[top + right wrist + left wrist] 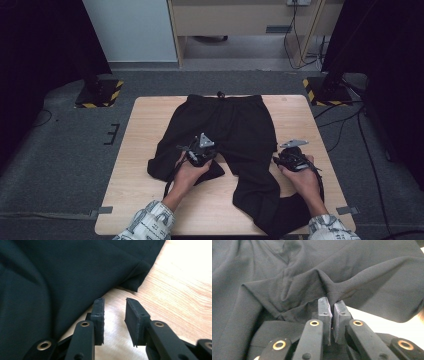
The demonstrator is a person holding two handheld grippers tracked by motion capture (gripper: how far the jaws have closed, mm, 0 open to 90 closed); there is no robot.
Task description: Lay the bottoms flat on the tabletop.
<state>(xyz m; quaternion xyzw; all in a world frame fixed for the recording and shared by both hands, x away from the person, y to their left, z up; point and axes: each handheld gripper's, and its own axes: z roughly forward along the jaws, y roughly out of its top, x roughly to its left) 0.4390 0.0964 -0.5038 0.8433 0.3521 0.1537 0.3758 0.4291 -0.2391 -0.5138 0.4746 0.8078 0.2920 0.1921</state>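
Note:
A pair of black trousers (225, 125) lies spread on the wooden table (145, 120), waistband at the far edge and legs toward the person. My left gripper (207, 152) sits at the inner side of the left leg near the crotch. In the left gripper view it (331, 300) is shut on a pinched fold of the trousers (287, 287), and creases run out from the pads. My right gripper (276, 161) rests at the outer edge of the right leg. In the right gripper view it (115, 303) is open over bare wood, with the trousers' edge (62, 277) just to its left.
Two stand bases with yellow-black stripes (100, 92) (325, 90) flank the table's far corners on the grey carpet. Cables (350, 125) trail on the floor at the right. Bare wood lies to the left and right of the trousers.

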